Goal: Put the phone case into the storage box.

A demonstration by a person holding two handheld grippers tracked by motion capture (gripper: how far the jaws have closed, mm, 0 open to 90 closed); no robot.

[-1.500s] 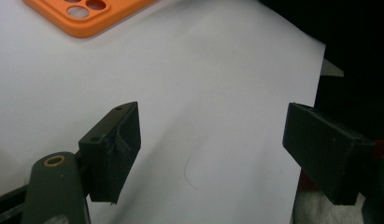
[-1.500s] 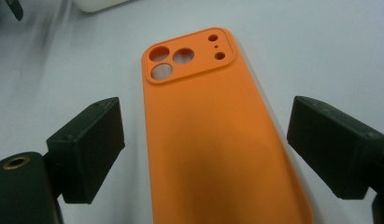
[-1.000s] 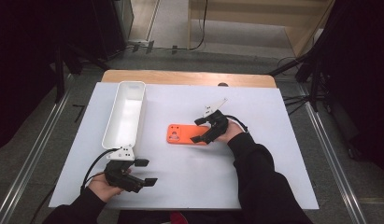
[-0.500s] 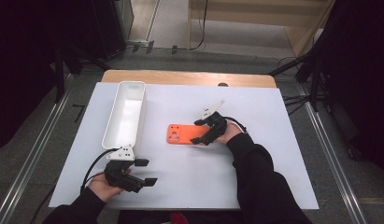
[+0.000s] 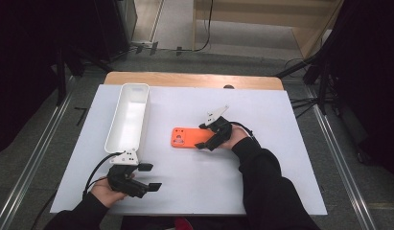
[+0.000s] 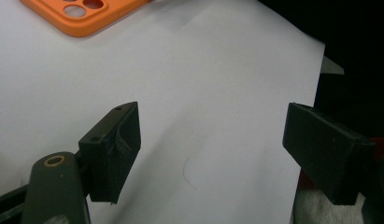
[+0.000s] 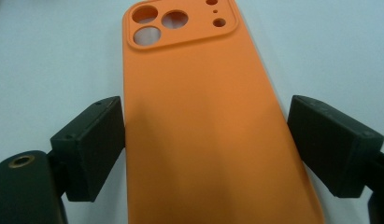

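Right between our right gripper's [image 7: 206, 149] jaws lies the orange case [image 7: 203, 121], back side up, its camera cut-outs at the end away from us. In the right gripper view the left pad sits just at the case's long edge and looks to touch it, while a thin strip of white shows between the right pad and the other edge, so we straddle the case without clamping it: the jaws stand released around it. From the high view the right gripper [image 5: 209, 139] reaches the case [image 5: 187, 138] from its right end, low over the sheet, with the grey plate tilted up behind the jaws and our right hand [image 5: 233, 139] wrapped round the body.

Our left gripper [image 6: 210, 149] has its jaws wide apart with nothing between them, only bare white sheet [image 6: 203, 93] under them. One jaw hangs over the sheet's near edge, where dark ground begins. A corner of the case [image 6: 82, 16] shows far off at the top of that view, well apart from these jaws. In the high view the left gripper [image 5: 149, 177] rests near the front left corner of the sheet [image 5: 185, 191], held in our left hand [image 5: 106, 191], its cable looping off to the left.

Farther out, a long white tray [image 5: 113, 139] lies along the left side of the sheet, its near end just beyond the left gripper. The case rests flat near the middle of the sheet, to the right of the tray and apart from it. A wooden table [image 5: 185, 79] edge shows past the sheet's far side.
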